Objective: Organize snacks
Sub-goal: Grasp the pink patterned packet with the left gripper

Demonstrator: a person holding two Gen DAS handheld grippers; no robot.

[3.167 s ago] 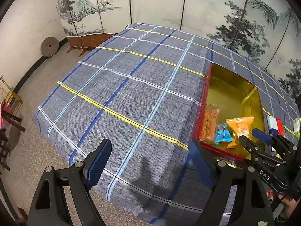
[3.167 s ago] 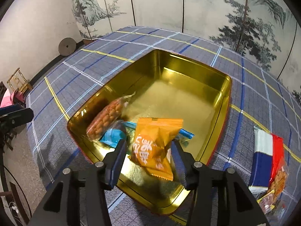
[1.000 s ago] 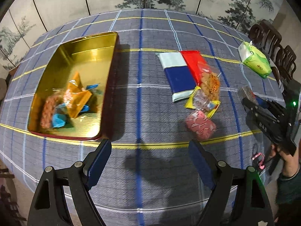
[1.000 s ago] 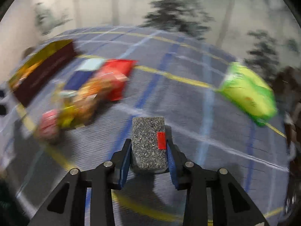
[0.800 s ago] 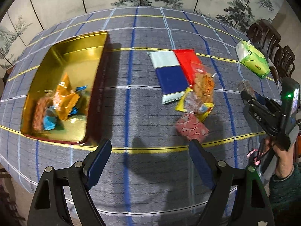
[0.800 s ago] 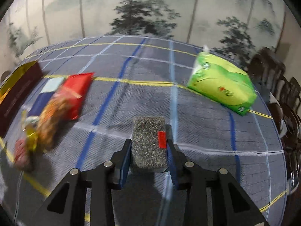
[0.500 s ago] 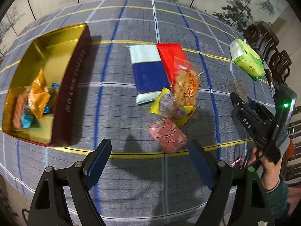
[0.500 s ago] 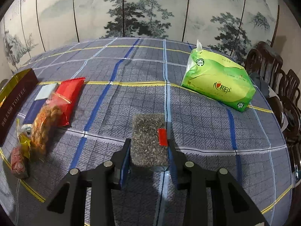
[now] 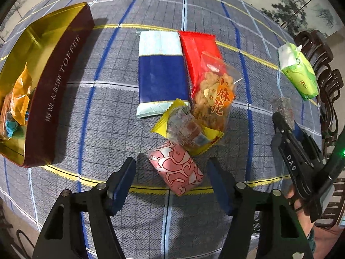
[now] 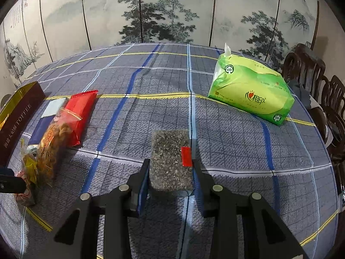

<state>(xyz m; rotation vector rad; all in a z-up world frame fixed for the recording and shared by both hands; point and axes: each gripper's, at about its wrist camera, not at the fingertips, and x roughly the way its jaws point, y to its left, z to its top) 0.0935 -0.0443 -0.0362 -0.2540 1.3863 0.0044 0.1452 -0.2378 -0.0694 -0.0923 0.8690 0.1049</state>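
My left gripper [image 9: 172, 178] points down at the table, its jaws closing around a pink patterned snack packet [image 9: 176, 168]. A small gap still shows at each blue pad, so nothing presses on the packet. My right gripper [image 10: 171, 170] is shut on a grey speckled snack bar [image 10: 171, 157] with a red tag and holds it above the cloth. It shows in the left wrist view as the right gripper [image 9: 285, 120] at the right edge. The gold toffee tin [image 9: 58, 75] on the left holds an orange packet [image 9: 20, 95] and other snacks.
Beyond the pink packet lie a yellow-edged packet [image 9: 185, 127], a clear bag of fried twists [image 9: 215, 95], a red packet [image 9: 198, 47] and a blue-and-white one [image 9: 161, 75]. A green tissue pack [image 10: 250, 92] sits far right, near dark wooden chairs [image 10: 312, 75].
My left gripper has sunk and moved over from the tin toward the snack pile, and its jaws have narrowed around the pink packet. The right gripper swung right with the bar, then held still.
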